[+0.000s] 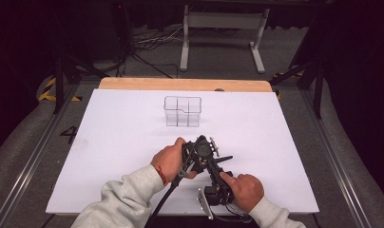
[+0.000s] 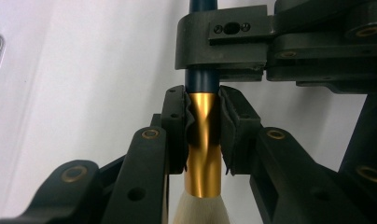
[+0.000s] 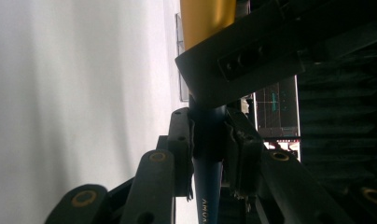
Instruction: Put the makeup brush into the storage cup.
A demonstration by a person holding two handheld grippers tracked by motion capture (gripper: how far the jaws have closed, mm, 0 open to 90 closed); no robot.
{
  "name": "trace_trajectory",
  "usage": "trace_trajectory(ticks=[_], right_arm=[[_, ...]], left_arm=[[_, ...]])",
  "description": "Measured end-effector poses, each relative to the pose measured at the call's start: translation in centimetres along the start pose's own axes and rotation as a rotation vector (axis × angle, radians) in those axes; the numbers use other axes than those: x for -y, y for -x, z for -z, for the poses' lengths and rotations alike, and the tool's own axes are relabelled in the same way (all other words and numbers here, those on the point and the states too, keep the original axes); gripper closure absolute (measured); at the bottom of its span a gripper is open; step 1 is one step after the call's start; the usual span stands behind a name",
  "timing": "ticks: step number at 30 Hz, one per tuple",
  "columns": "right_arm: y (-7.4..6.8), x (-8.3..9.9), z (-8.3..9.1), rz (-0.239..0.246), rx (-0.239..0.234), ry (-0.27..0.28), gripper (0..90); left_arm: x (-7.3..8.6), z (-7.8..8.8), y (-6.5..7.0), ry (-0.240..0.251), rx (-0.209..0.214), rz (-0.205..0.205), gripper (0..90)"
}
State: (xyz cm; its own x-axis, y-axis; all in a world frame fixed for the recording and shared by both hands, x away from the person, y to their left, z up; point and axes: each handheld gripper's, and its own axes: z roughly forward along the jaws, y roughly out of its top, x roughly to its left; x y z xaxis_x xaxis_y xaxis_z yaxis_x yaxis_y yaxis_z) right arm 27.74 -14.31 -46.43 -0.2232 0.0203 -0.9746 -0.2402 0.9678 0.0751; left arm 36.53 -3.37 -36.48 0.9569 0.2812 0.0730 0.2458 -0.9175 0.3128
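Observation:
A brush with a gold ferrule, a dark blue handle and white bristles is held between both grippers above the white sheet. My left gripper is shut on the gold ferrule, its pads pressed on both sides. My right gripper is shut on the blue handle, just beyond the ferrule. In the high view the left gripper and the right gripper meet tip to tip near the table's front middle, each in a hand.
A clear plastic container with compartments stands toward the back middle of the white sheet. A wooden table edge runs behind it. Dark floor, cables and a stand lie beyond.

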Motion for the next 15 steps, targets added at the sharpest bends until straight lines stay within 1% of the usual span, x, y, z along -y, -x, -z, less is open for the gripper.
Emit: trace_trajectory(ticks=[1, 3, 5, 6, 7, 8, 9, 10, 11, 12, 13, 14, 15], right_arm=[[0.1, 0.0, 0.0, -0.002, -0.003, 0.001, 74.8], [0.1, 0.1, -0.1, -0.008, -0.006, 0.001, 74.9], [0.2, 0.2, -0.1, -0.01, -0.014, 0.0, 75.0], [0.2, 0.2, -0.1, -0.011, -0.006, 0.001, 75.0], [0.2, 0.2, 0.0, -0.02, -0.009, -0.002, 75.0], [0.3, 0.4, -0.1, -0.03, -0.018, -0.017, 75.0], [0.4, 0.6, -0.1, -0.041, -0.026, -0.016, 75.0], [0.4, 0.6, -0.1, -0.041, -0.026, -0.016, 75.0], [0.5, 0.8, -0.1, -0.046, -0.03, -0.023, 75.0], [0.7, 1.0, -0.3, -0.068, -0.033, -0.018, 75.0], [0.8, 1.1, -0.2, -0.076, -0.037, -0.021, 75.0], [0.9, 1.3, -0.3, -0.106, -0.034, -0.021, 75.0], [1.1, 1.5, -0.3, -0.135, -0.045, -0.021, 75.0]], left_arm=[[0.0, 0.0, 0.0, 0.007, -0.002, 0.009, 73.6], [0.1, 0.0, -0.1, 0.014, 0.002, 0.004, 73.5], [0.3, 0.1, -0.1, 0.035, 0.002, -0.003, 73.4], [0.5, 0.3, -0.1, 0.046, -0.001, 0.001, 73.0], [0.7, 0.4, -0.1, 0.068, -0.002, 0.007, 72.3], [1.2, 1.0, -0.2, 0.115, -0.005, -0.007, 67.2], [1.7, 1.4, -0.2, 0.142, -0.005, -0.01, 64.0], [1.7, 1.4, -0.2, 0.142, -0.005, -0.01, 64.1], [2.4, 1.9, -0.3, 0.184, -0.004, -0.013, 64.1], [2.8, 2.2, -0.3, 0.208, -0.016, -0.012, 62.8], [3.3, 2.6, -0.3, 0.237, -0.032, -0.01, 60.4], [4.1, 3.1, -0.4, 0.281, -0.045, 0.002, 56.6], [4.7, 3.4, -0.5, 0.326, -0.046, 0.008, 54.8]])
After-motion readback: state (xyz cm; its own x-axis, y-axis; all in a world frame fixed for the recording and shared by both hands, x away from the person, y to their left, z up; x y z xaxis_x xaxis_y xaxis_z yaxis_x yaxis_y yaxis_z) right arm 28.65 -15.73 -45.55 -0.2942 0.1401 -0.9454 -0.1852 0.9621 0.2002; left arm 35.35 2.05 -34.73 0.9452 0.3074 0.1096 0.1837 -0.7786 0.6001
